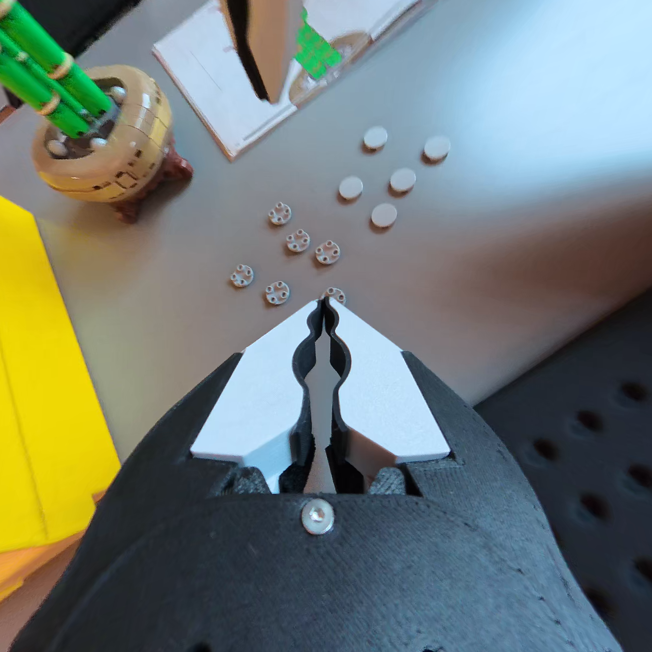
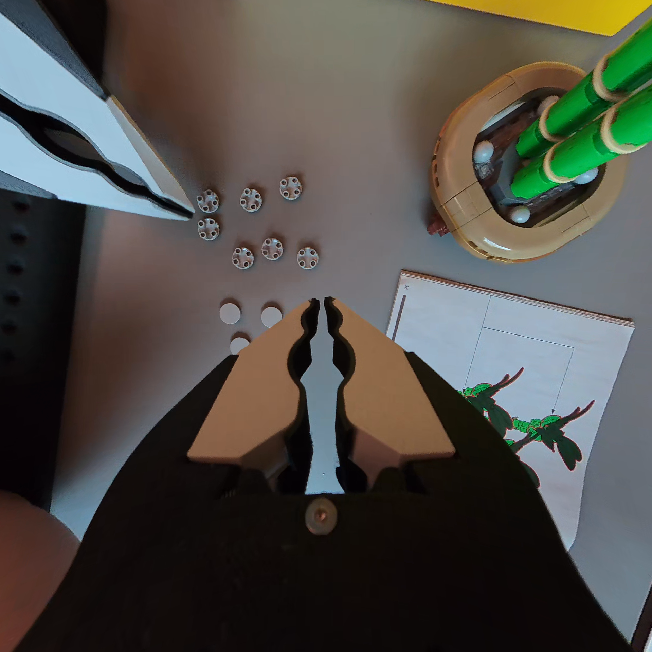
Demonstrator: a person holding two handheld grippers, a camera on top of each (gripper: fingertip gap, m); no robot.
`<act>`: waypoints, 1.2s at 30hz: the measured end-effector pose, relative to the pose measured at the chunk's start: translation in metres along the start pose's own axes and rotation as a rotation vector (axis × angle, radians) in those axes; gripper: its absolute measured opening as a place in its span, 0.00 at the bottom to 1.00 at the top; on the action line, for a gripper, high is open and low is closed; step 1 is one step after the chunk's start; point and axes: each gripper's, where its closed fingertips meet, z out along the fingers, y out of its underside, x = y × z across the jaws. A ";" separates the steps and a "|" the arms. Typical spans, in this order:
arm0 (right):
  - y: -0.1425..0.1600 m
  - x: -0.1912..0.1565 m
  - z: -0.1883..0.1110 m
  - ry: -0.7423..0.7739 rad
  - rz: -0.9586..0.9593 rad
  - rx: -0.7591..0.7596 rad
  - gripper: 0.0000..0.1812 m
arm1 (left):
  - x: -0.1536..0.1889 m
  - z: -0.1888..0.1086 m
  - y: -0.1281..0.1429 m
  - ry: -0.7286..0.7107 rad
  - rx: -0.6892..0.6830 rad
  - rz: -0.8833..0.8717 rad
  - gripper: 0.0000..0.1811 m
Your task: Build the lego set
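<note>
Several grey round studded plates (image 1: 298,241) (image 2: 251,200) lie loose on the grey table (image 1: 494,247). Several smooth grey round tiles (image 1: 384,215) (image 2: 230,313) lie beside them. My left gripper (image 1: 324,300) is shut and empty. Its tips are low on the table right beside one studded plate (image 1: 335,294) (image 2: 208,201), which they partly hide. It also shows at the upper left of the right wrist view (image 2: 190,211). My right gripper (image 2: 321,300) is nearly shut and empty, above the table between the tiles and the booklet (image 2: 511,352).
A tan pot (image 1: 106,165) (image 2: 522,240) with green bamboo stalks (image 1: 53,81) (image 2: 582,116) stands on a brown base. The open instruction booklet (image 1: 218,88) lies near it. There is a yellow box (image 1: 35,352) (image 2: 564,14) and a black perforated board (image 1: 582,458) (image 2: 21,282) at the table's edge.
</note>
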 end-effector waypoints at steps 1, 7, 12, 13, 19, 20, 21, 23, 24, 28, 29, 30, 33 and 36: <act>0.000 0.001 0.000 0.002 0.001 0.002 0.02 | 0.001 0.003 0.002 -0.001 -0.014 0.015 0.00; 0.000 0.002 0.001 -0.001 0.004 0.002 0.02 | 0.005 0.011 0.005 -0.020 -0.044 0.050 0.00; 0.000 0.001 0.002 -0.003 -0.002 -0.003 0.02 | 0.007 0.014 0.006 -0.034 -0.069 0.088 0.00; 0.000 0.001 0.002 -0.003 -0.002 -0.002 0.02 | 0.008 0.015 0.006 -0.038 -0.072 0.099 0.00; -0.001 0.001 0.002 -0.006 -0.004 -0.003 0.02 | 0.012 0.017 0.007 -0.034 -0.086 0.126 0.00; -0.001 0.000 0.003 -0.008 -0.004 -0.003 0.02 | 0.014 0.018 0.006 -0.026 -0.084 0.125 0.00; -0.001 0.000 0.003 -0.009 -0.005 -0.005 0.02 | 0.016 0.018 0.006 -0.017 -0.081 0.124 0.00; -0.001 -0.001 0.004 -0.016 -0.007 -0.009 0.01 | 0.019 0.017 0.005 -0.007 -0.078 0.125 0.00; -0.001 -0.002 0.005 -0.020 -0.008 -0.013 0.01 | 0.021 0.017 0.004 -0.002 -0.077 0.126 0.00; -0.001 -0.006 0.009 -0.047 -0.013 -0.023 0.01 | 0.025 0.019 0.000 0.004 -0.076 0.136 0.00; -0.001 -0.008 0.010 -0.057 -0.015 -0.026 0.01 | 0.024 0.019 0.001 0.002 -0.079 0.135 0.00; -0.001 -0.011 0.012 -0.071 -0.020 -0.027 0.01 | 0.023 0.018 0.000 -0.001 -0.077 0.131 0.00; -0.004 -0.019 0.018 -0.118 -0.036 -0.027 0.01 | 0.020 0.009 -0.007 0.022 -0.027 0.078 0.00; -0.011 -0.025 0.027 -0.151 -0.075 -0.019 0.01 | 0.011 -0.008 -0.016 0.046 0.046 -0.009 0.00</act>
